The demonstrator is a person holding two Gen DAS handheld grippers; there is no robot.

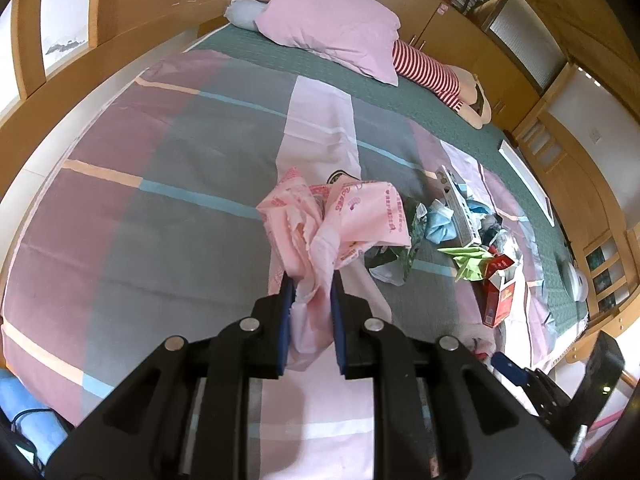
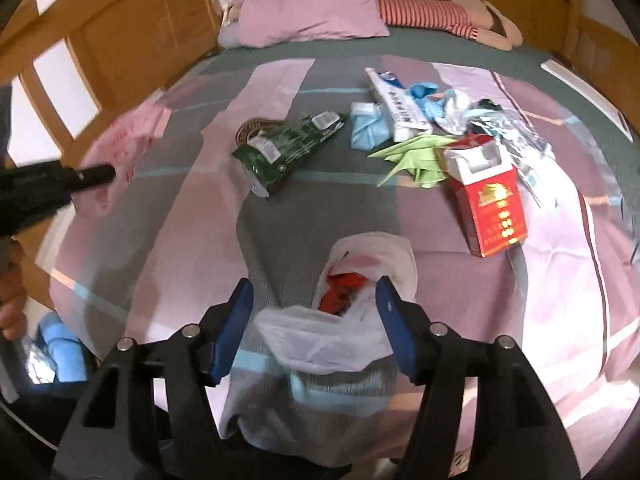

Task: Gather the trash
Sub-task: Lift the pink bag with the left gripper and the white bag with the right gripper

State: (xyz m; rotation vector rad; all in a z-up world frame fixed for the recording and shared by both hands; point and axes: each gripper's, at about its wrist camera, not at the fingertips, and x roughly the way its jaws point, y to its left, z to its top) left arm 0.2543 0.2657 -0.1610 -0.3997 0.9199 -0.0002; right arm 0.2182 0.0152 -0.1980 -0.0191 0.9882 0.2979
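My left gripper (image 1: 312,280) is shut on the gathered neck of a pink printed plastic bag (image 1: 340,220), which it holds above the striped bedspread (image 1: 160,184). My right gripper (image 2: 314,284) is open, its blue pads wide apart. Between them a white plastic bag (image 2: 352,332) with something red inside lies on the bed. Beyond it lies loose trash: a green foil packet (image 2: 288,148), a red cigarette box (image 2: 492,200), folded green paper (image 2: 416,156), a crumpled blue piece (image 2: 368,128) and a white carton (image 2: 396,104).
A pink pillow (image 2: 312,8) and a striped soft doll (image 2: 424,12) lie at the head of the bed. Wooden cabinets (image 1: 472,40) line the walls. A person's hand (image 2: 12,292) shows at the left edge. A blue item (image 2: 60,348) sits below the bed edge.
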